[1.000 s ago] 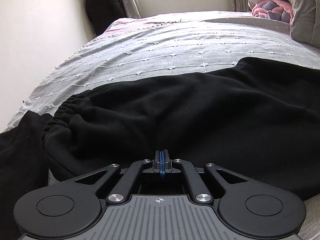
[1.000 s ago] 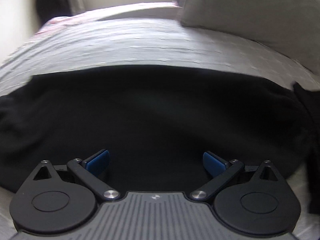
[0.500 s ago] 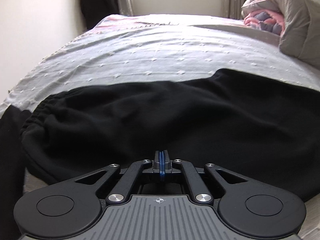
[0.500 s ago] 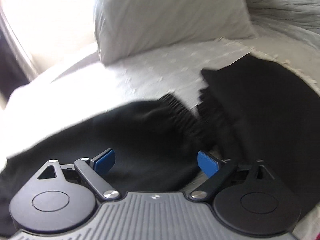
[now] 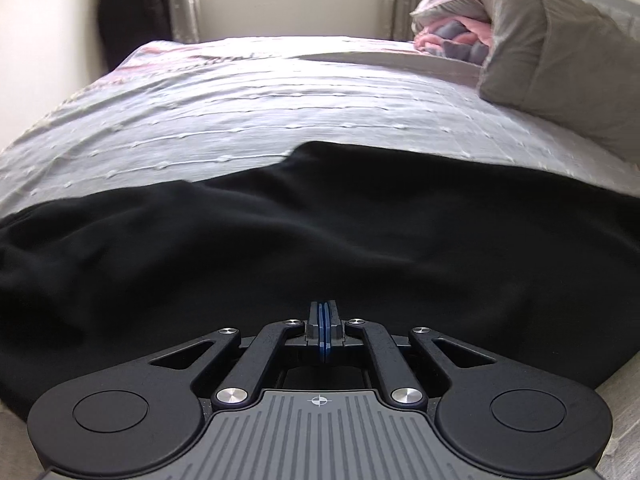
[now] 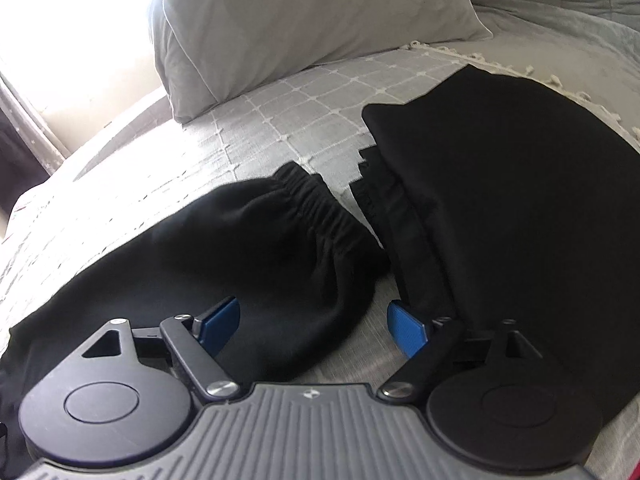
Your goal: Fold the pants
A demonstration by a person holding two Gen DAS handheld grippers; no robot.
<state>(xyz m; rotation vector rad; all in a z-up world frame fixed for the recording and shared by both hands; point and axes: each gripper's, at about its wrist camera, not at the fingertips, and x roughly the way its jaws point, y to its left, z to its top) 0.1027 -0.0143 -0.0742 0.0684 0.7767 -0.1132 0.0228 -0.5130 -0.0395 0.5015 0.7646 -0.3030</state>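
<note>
I judge the soft, limp black fleece pants (image 6: 248, 248), lying across the grey quilted bed (image 5: 280, 112), best gripped at the gathered elastic hem (image 6: 320, 204), with my left gripper (image 5: 324, 330) fingers pressed together, seemingly empty, and my right gripper (image 6: 316, 320) fingers apart.

Bedspread (image 5: 280, 112) beyond black pants (image 5: 320, 232) lies bare to the window wall. Grey pillow (image 5: 560, 68) and pink bundle (image 5: 452, 36) block far right. Folded black garment (image 6: 500, 184) sits just beside pants' elastic cuff (image 6: 320, 208); narrow bare strip between them.
</note>
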